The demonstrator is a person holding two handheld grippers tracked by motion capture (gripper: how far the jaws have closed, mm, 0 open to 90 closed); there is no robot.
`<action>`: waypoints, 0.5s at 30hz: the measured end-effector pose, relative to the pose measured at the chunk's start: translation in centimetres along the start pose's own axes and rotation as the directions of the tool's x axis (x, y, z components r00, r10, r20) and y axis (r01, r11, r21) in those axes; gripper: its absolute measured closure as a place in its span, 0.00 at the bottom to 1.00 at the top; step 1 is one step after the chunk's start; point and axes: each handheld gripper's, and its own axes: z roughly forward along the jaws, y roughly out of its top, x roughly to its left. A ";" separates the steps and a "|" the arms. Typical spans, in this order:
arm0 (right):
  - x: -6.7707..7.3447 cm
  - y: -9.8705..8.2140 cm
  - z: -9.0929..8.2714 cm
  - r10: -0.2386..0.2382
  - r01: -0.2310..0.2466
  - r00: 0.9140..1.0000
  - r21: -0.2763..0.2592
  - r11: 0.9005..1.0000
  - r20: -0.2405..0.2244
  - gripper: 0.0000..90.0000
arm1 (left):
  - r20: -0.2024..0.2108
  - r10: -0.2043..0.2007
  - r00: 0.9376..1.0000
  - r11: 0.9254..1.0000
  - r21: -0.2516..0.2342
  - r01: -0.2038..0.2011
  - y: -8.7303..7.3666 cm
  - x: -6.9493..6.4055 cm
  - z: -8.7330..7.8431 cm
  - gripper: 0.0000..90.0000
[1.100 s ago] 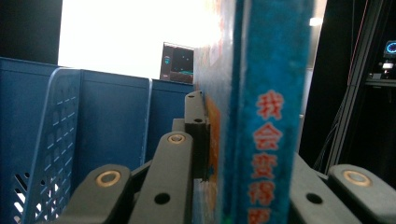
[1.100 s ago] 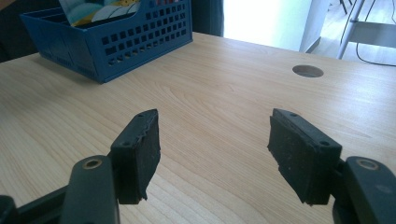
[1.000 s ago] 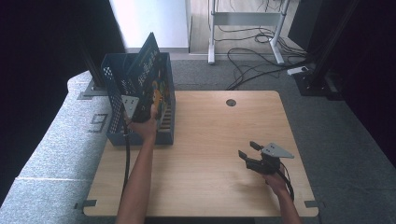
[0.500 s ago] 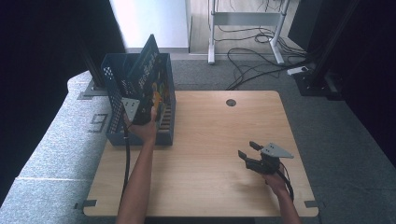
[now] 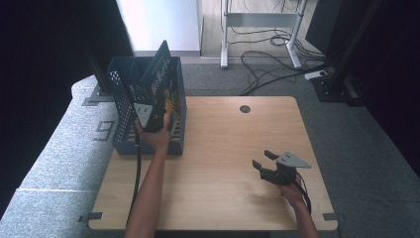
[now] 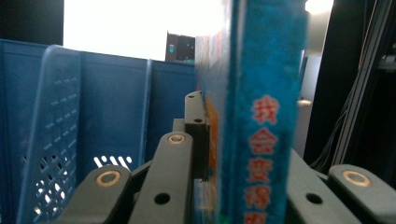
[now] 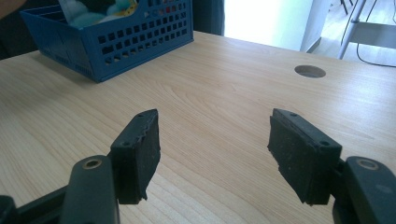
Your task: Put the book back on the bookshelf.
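Observation:
A blue book [image 5: 161,74] with red characters on its spine [image 6: 266,116] stands tilted in the blue slotted basket [image 5: 121,94] at the table's left rear. My left gripper [image 5: 151,119] is shut on the book's lower part inside the basket; in the left gripper view the book sits clamped between the jaws of the left gripper [image 6: 233,154], and the far jaw is hidden behind it. My right gripper [image 5: 262,157] rests low over the table's front right, open, with bare wood between the pads of the right gripper [image 7: 215,140].
The wooden table [image 5: 223,134] has a round cable hole [image 5: 244,108] near its back edge. The basket [image 7: 130,42] holds something colourful besides the book. Cables and a desk frame lie on the floor behind; a grey padded surface borders the left.

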 end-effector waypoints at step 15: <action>0.0 0.0 0.0 0.000 0.000 1.000 -0.001 1.000 0.000 0.37 | 0.005 0.023 1.000 0.996 0.087 -0.023 -3.2 -0.5 0.5 0.91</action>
